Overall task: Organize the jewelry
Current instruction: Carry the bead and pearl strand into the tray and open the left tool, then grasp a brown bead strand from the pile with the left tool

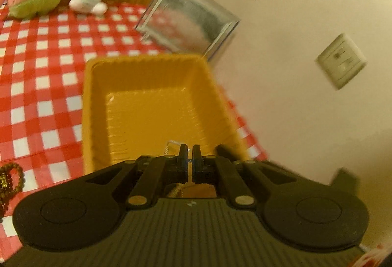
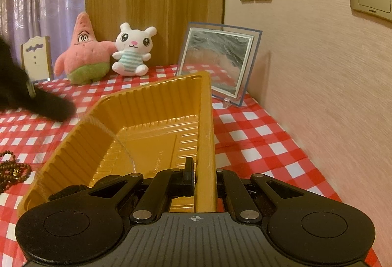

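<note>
Right wrist view shows the right tongs (image 2: 196, 177) clamped on the yellow tray's (image 2: 147, 105) near right wall, likely steadying it on the desk (image 2: 257, 134), while the left tongs (image 1: 189, 156), pinching something small and glinting, hang above it, beads (image 2: 12, 171) lying left.

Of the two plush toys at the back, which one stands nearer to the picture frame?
The white bunny; the pink starfish sits on its far side, away from the frame.

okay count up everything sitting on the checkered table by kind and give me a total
Plush toys: 2, pink star and white bunny
Trays: 1, yellow tray
Bead necklaces: 1, brown beads
Picture frames: 1, frame
Mini chairs: 1, white chair
Total: 6
</note>
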`<control>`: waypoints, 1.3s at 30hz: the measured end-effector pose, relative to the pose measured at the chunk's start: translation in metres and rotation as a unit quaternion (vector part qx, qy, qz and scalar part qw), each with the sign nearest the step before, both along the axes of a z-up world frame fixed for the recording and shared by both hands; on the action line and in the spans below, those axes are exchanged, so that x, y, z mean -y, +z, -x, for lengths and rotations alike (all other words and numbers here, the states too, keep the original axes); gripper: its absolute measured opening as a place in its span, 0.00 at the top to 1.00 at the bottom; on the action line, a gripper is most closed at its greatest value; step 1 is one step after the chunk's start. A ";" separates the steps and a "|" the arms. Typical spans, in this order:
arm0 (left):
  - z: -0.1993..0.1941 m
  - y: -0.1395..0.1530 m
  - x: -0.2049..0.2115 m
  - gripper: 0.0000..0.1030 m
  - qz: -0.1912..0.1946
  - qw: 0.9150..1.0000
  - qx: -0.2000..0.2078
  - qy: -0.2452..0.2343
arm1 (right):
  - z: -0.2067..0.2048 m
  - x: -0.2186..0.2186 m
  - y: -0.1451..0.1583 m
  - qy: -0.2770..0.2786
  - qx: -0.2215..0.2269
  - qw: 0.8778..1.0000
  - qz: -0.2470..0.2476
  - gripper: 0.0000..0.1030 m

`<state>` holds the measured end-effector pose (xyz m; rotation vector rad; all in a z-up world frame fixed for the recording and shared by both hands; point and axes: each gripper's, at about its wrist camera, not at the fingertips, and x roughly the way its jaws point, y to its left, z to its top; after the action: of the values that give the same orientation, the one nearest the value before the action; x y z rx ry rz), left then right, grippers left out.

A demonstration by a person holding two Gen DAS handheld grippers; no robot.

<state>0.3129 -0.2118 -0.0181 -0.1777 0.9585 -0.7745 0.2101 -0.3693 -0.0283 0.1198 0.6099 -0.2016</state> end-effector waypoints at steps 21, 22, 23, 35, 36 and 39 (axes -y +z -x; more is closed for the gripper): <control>0.007 0.007 -0.036 0.69 -0.044 0.997 0.051 0.035 | 0.001 0.001 -0.002 0.000 0.001 1.000 -0.001 0.97; 0.009 0.008 -0.042 0.69 -0.047 0.997 0.053 0.044 | 0.001 0.001 -0.002 0.000 0.001 1.000 -0.001 0.97; 0.010 0.009 -0.050 0.69 -0.051 0.996 0.057 0.054 | 0.001 0.001 -0.002 0.000 0.001 1.000 -0.002 0.97; 0.033 0.000 -0.160 0.69 -0.113 0.971 0.056 0.205 | 0.000 0.001 -0.002 0.001 0.001 1.000 -0.001 0.97; 0.036 -0.002 -0.168 0.69 -0.117 0.968 0.054 0.215 | 0.000 0.001 -0.002 0.001 0.001 1.000 0.000 0.97; 0.045 -0.009 -0.185 0.69 -0.136 0.961 0.049 0.238 | 0.000 0.002 -0.002 0.001 -0.001 1.000 0.000 0.97</control>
<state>0.2679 -0.0272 -0.0267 -0.1214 0.8699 -0.2036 0.2106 -0.3709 -0.0303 0.1179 0.6123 -0.1993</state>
